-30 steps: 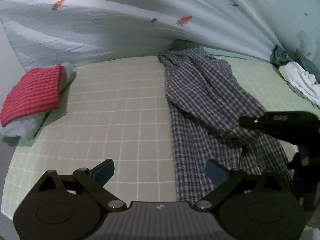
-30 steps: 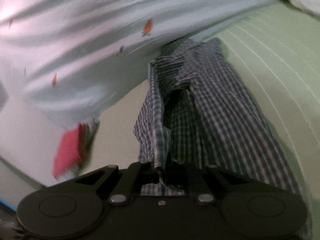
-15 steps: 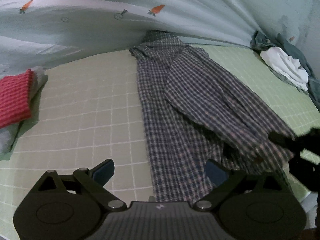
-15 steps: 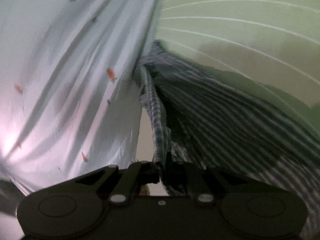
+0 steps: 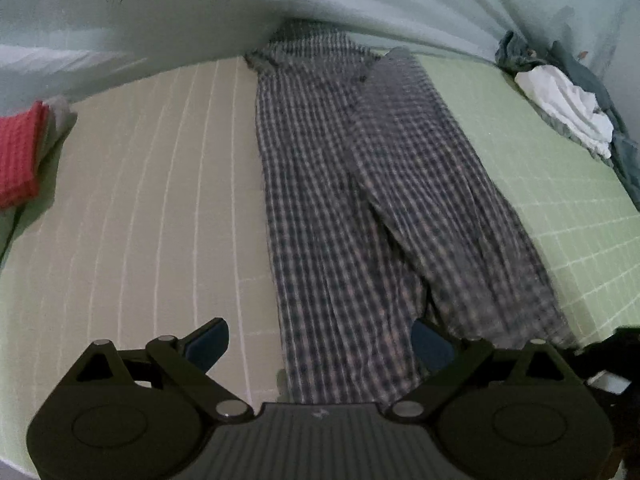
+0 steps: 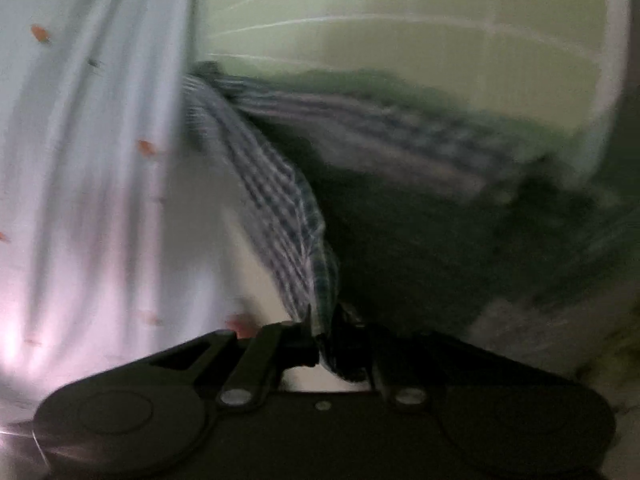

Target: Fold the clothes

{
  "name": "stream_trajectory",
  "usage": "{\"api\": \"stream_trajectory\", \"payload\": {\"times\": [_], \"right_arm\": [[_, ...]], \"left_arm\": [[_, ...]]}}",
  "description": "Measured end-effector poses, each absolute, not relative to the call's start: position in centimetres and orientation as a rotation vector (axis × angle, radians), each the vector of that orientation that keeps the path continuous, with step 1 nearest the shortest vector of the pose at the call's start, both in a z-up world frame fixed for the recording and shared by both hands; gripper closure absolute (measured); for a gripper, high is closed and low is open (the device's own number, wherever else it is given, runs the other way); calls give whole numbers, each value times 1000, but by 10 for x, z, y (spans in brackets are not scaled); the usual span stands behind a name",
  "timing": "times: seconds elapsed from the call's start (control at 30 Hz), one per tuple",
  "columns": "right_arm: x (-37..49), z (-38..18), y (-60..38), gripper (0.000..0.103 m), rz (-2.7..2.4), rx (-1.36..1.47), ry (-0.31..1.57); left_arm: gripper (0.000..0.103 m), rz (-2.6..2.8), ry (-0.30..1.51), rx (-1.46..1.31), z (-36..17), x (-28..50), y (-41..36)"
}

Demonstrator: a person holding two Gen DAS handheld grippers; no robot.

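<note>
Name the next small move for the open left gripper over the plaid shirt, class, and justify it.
Probably lower the left gripper and close on the plaid shirt hem lying between its open fingers; the right gripper already pinches the other edge.

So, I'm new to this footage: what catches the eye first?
The long plaid shirt down the middle of the green grid sheet, its edge pinched in the shut right gripper. Then the red folded cloth at far left and the open left gripper over the shirt's near end.

left claw (image 5: 320,344): spread wide | over plaid shirt (image 5: 360,200) | green mat (image 5: 160,200)
</note>
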State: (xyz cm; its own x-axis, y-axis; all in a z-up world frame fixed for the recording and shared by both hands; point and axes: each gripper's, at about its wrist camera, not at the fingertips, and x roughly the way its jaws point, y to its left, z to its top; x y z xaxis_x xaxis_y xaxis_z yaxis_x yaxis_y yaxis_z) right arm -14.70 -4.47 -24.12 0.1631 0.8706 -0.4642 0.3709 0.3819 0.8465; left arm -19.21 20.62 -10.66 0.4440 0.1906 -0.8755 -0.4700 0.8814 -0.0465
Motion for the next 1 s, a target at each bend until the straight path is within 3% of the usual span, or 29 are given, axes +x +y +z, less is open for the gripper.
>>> {"api": "stream_trajectory", "payload": {"times": [0.13, 0.2, 0.37, 0.67, 0.87, 1.0], "right_arm": [[-144, -228, -41, 82, 522, 1001, 1416], [-142, -216, -36, 65, 533, 861, 1402], [-135, -185, -30, 53, 595, 542, 1295], [-134, -162, -24, 43, 635, 27, 1085], [-133, -171, -29, 35, 614, -71, 1070], [-131, -178, -27, 36, 640, -97, 1091]], "left_arm": [[6, 440, 1074, -325, -117, -200, 205], [6, 449, 1092, -336, -121, -203, 204], [6, 461, 1129, -350, -130, -207, 196], [6, 447, 1187, -384, -146, -214, 175], [6, 444, 1224, -396, -155, -222, 163], [7, 444, 1243, -432, -163, -229, 159]]}}
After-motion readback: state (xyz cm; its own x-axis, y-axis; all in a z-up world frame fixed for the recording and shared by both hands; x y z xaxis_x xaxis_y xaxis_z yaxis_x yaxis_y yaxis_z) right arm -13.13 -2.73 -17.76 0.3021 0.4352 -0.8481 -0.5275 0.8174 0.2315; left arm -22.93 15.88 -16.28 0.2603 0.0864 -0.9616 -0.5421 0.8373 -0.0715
